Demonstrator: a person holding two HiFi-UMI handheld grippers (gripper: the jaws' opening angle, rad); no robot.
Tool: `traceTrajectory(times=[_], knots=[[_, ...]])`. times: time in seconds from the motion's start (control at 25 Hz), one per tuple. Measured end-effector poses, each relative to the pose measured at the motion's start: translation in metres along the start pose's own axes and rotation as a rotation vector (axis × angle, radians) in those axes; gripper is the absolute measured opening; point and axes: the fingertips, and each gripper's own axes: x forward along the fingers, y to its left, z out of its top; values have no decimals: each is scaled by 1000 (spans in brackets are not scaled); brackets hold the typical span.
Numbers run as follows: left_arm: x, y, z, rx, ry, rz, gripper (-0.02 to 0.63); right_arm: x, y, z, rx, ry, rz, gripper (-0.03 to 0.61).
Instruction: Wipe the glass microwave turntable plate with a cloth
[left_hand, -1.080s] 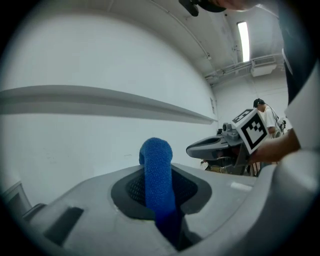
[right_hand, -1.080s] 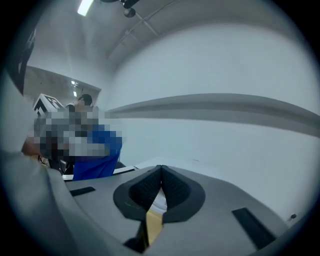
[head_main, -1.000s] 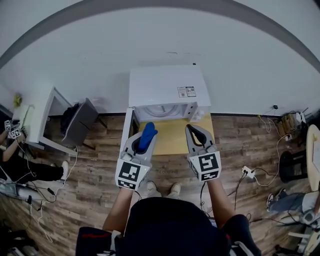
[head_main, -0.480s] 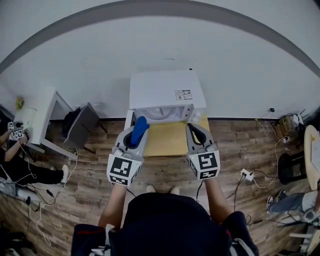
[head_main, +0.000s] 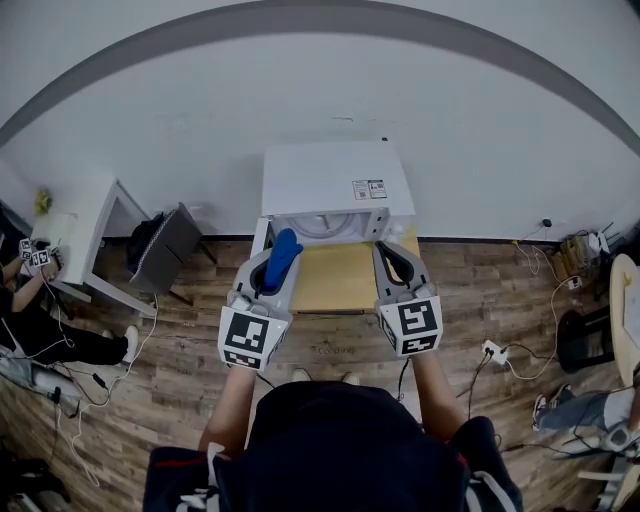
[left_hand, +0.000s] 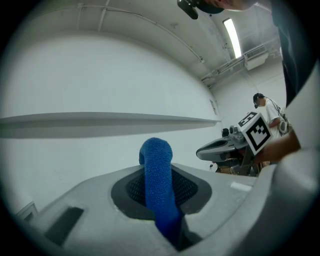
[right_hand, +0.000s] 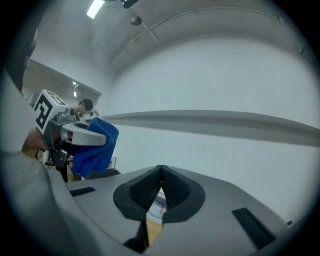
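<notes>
The white microwave stands open on a yellow table. The glass turntable plate shows faintly inside its cavity. My left gripper hovers in front of the opening, left of centre, shut on a blue cloth. In the left gripper view the cloth stands up from the clamped jaws. My right gripper hangs level at the right of the opening. Its jaws are pressed together with nothing between them. The cloth also shows at the left of the right gripper view.
The microwave door hangs open at the left. A small white table and a dark chair stand further left, with a seated person beside them. Cables and a power strip lie on the wood floor at the right.
Both grippers have lifted a little in front of the microwave. The left one still holds the blue cloth, and the right one stays shut.
</notes>
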Motion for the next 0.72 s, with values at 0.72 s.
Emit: traceTrajectory(times=[0.72], knots=[[-3, 2, -6, -3, 18, 16, 63, 4, 3, 0, -18, 2, 9, 11]])
